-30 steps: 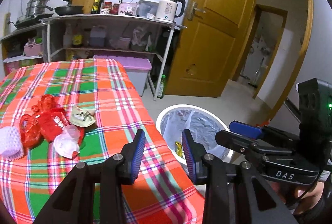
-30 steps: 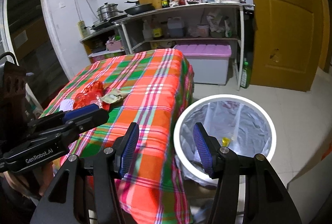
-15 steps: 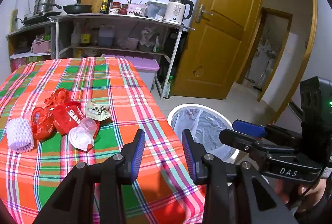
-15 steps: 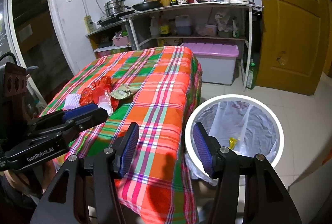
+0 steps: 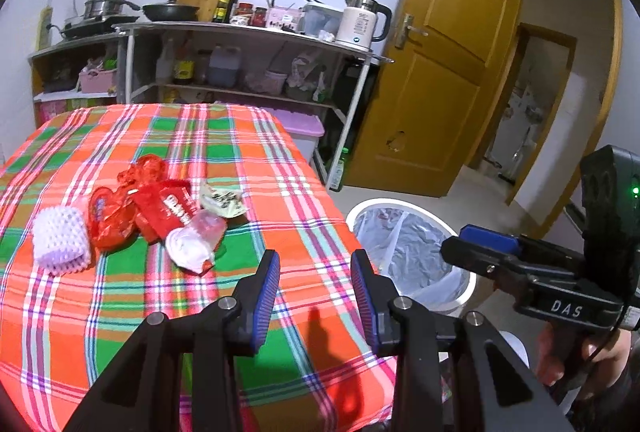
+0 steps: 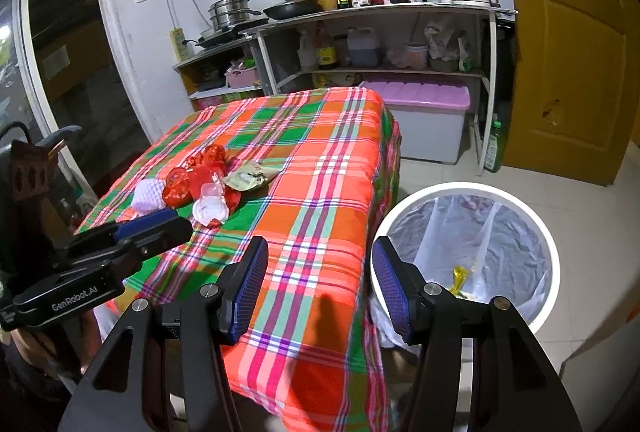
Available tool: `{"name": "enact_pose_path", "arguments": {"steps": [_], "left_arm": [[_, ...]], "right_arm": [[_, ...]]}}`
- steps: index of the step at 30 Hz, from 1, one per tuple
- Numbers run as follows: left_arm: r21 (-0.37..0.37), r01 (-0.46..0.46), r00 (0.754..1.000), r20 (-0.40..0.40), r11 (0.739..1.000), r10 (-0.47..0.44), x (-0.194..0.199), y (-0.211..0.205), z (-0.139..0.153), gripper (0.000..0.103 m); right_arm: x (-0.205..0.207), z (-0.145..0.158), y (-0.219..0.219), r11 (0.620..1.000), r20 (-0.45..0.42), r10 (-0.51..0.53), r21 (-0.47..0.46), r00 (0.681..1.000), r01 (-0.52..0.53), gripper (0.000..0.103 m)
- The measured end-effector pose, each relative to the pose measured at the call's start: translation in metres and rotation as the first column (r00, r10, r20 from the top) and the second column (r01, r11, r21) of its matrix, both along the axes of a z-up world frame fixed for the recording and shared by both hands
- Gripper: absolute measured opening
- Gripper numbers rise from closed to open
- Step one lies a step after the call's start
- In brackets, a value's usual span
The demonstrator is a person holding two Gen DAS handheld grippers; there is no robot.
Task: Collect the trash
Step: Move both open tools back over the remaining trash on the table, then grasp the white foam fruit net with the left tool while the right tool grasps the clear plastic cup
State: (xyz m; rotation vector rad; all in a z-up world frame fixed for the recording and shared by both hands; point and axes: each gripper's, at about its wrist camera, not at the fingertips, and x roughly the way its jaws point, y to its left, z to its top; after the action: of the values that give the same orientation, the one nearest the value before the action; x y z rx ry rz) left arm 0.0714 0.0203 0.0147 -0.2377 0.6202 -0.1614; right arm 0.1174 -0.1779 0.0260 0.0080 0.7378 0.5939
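Crumpled red plastic wrappers [image 5: 132, 208], a white foam net [image 5: 61, 241] and a clear cup [image 5: 196, 241] lie clustered on the plaid-clothed surface [image 5: 280, 216]; a white-rimmed lined bin [image 6: 468, 256] stands beside it. Both grippers' jaws stand apart, empty.

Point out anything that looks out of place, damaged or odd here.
A heap of litter lies on the checked tablecloth: crumpled red wrappers, a white foam net, an empty plastic cup and a torn packet. The bin holds only a yellow scrap. The door has a chipped hole low down.
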Motion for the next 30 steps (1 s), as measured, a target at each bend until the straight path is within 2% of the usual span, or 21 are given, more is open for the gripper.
{"name": "enact_pose_path", "arguments": {"steps": [4, 14, 30], "left_arm": [[-0.016, -0.027, 0.999, -0.019, 0.999, 0.027, -0.002, 0.013, -0.004, 0.036], [0.002, -0.122, 0.993, -0.007, 0.993, 0.122, -0.017, 0.040, -0.006, 0.036], [0.030, -0.262, 0.965, -0.012, 0.965, 0.262, -0.032, 0.085, -0.011, 0.036]], "right_arm": [[0.001, 0.001, 0.003, 1.000, -0.005, 0.010, 0.012, 1.000, -0.010, 0.055], [-0.002, 0.002, 0.016, 0.999, 0.008, 0.044, -0.003, 0.999, -0.044, 0.055], [0.001, -0.003, 0.048, 0.993, -0.004, 0.115, -0.005, 0.993, -0.115, 0.055]]}}
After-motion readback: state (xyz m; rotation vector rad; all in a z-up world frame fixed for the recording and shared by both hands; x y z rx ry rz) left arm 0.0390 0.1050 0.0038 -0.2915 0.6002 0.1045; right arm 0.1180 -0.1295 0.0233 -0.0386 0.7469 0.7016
